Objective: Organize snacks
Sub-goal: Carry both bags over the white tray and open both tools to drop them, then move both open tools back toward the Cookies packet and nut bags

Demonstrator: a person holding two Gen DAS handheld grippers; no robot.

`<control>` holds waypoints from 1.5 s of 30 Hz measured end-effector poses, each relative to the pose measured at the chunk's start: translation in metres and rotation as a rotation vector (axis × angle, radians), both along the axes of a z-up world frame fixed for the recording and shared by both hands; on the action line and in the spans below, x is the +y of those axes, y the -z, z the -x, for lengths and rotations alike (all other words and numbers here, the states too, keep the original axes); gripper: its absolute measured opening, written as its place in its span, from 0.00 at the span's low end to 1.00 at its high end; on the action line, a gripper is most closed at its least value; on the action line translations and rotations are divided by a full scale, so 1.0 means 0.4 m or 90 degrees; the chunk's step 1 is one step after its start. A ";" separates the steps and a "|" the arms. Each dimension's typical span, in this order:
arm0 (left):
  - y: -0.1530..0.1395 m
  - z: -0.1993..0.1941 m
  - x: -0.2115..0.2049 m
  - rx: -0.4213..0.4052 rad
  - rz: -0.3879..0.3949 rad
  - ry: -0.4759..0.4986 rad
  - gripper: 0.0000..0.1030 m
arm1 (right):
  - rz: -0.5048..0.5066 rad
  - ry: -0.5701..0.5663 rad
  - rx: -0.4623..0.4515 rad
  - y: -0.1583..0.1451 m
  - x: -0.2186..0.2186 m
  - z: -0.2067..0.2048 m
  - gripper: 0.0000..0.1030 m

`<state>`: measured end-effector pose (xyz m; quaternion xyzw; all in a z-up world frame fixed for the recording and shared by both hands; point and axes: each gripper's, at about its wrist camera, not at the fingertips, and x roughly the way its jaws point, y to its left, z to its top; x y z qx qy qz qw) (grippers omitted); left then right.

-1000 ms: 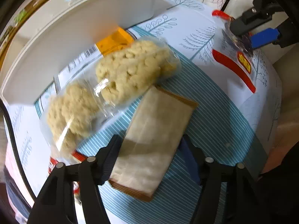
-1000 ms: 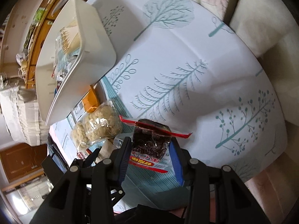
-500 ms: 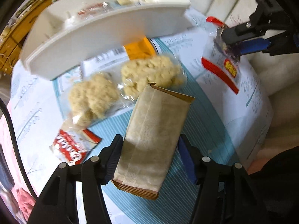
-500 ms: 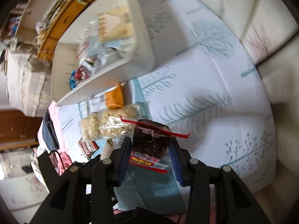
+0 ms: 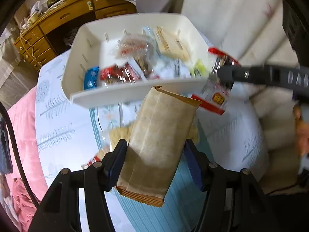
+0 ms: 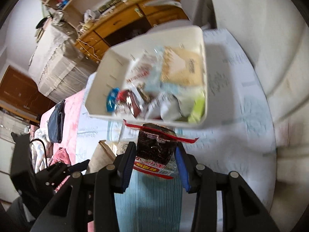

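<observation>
wooden desk (image 5: pixel 63 19) | pink bedding (image 5: pixel 23 135) | tree-print cloth (image 5: pixel 58 119)

Snack packets (image 5: pixel 123 73) in bin (image 5: pixel 135 94) on tablecloth (image 5: pixel 63 119)

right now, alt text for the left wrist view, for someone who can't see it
The left gripper is shut on a tan paper snack packet, held up before a white bin full of wrapped snacks. At right, the right gripper holds a red-trimmed clear packet.

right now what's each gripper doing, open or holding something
Left gripper: shut on the brown paper snack packet.
Right gripper: shut on the dark snack packet with red seal.
</observation>
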<state>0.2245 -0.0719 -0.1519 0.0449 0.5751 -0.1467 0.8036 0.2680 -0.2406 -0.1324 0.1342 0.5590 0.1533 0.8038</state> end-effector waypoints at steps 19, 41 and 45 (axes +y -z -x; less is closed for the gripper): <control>-0.059 -0.333 0.052 -0.081 0.047 -0.165 0.57 | 0.008 -0.004 -0.130 0.017 -0.017 -0.155 0.40; -0.059 -0.275 0.156 -0.047 0.053 -0.260 0.76 | 0.004 -0.040 -0.121 -0.006 -0.003 -0.109 0.42; -0.068 -0.222 0.202 -0.046 0.059 -0.288 0.76 | -0.008 -0.045 -0.124 -0.017 0.004 -0.083 0.46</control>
